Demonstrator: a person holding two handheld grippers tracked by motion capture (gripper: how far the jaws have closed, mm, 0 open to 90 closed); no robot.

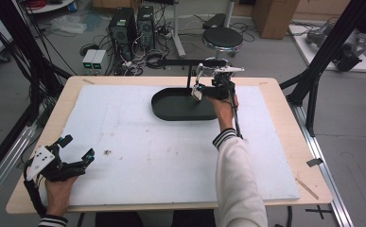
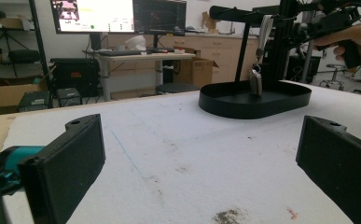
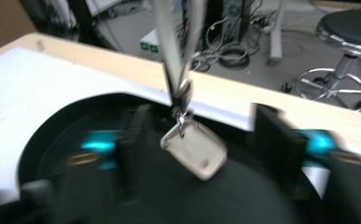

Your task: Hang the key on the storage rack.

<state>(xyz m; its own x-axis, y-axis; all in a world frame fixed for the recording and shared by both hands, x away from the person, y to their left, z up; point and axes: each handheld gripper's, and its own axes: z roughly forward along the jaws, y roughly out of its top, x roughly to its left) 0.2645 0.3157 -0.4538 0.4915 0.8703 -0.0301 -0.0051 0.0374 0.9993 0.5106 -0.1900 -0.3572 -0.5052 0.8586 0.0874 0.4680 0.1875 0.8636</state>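
My right gripper (image 1: 200,84) is out over the black oval tray (image 1: 171,112) at the far side of the table (image 1: 275,137), and the small beige tag (image 3: 194,148) hangs on its strap (image 3: 176,51) from the black stand (image 2: 243,46), just above the tray floor. In the right gripper view the tag dangles between my jaws, which stand apart on either side of it and touch nothing. That view is smeared, so I judge the hand or the tag is in motion. The trouble I see: the tag can swing freely, so if I close now I may catch only a corner, or the clip above it, and it slips or twists out. A push sideways could also set it swinging or rock the stand. I cannot tell how the strap is fixed to the bar.

My left gripper (image 1: 72,150) rests at the near left of the white mat (image 1: 138,161), jaws wide and empty, well away from the tray.
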